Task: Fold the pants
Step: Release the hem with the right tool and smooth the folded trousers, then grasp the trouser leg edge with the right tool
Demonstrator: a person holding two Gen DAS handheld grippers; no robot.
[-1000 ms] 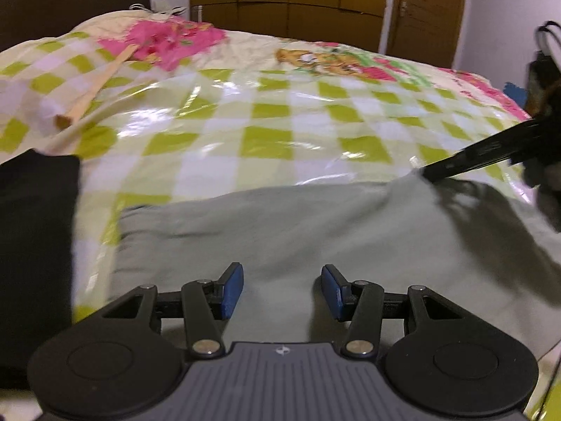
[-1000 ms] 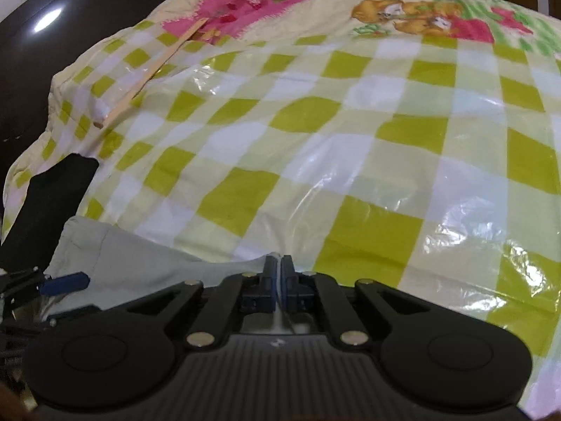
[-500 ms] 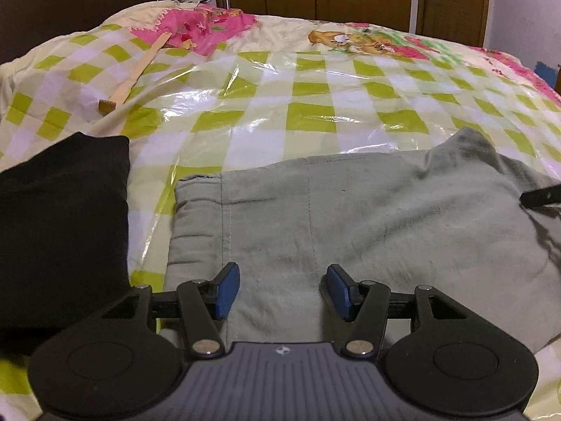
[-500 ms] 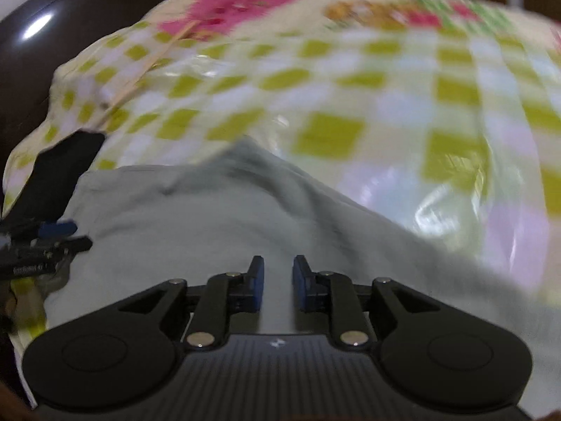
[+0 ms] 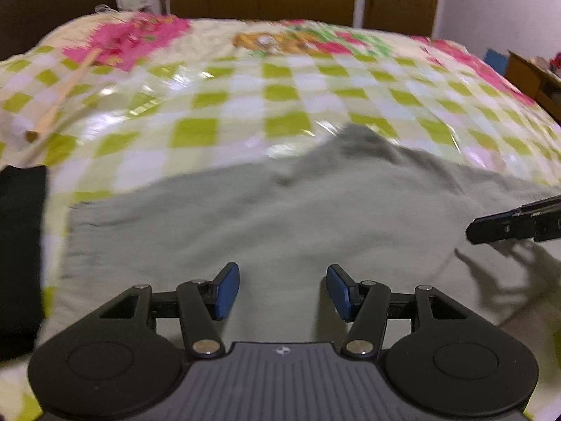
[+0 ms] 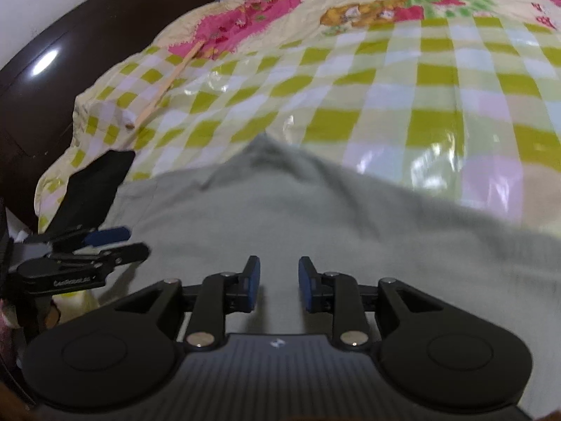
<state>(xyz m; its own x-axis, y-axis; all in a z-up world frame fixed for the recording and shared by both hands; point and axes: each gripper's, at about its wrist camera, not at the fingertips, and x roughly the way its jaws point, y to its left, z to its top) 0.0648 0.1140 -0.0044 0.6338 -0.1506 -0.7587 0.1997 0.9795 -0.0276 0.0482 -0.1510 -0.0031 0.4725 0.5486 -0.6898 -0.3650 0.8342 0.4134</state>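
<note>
- i am holding my left gripper (image 5: 283, 289) over the near part of the grey-green pants (image 5: 280, 217), its blue pads spread apart with nothing between them.
- my right gripper (image 6: 278, 282) is hanging over the same cloth; its jaws have just been opening, and they are standing parted, released, with only bare fabric showing through the gap.
- the pants are lying flat on the green-and-white checked bedspread (image 6: 438, 80), filling the near half of both views, with one corner rising to a small peak at the far edge.
- a black garment (image 5: 21, 245) is lying just beside the pants on the left.
- a wooden stick (image 5: 59, 98) is resting farther off on the left of the bed, well apart from the pants.
- in the left view my right gripper's finger is poking in from the right edge, above the cloth.
</note>
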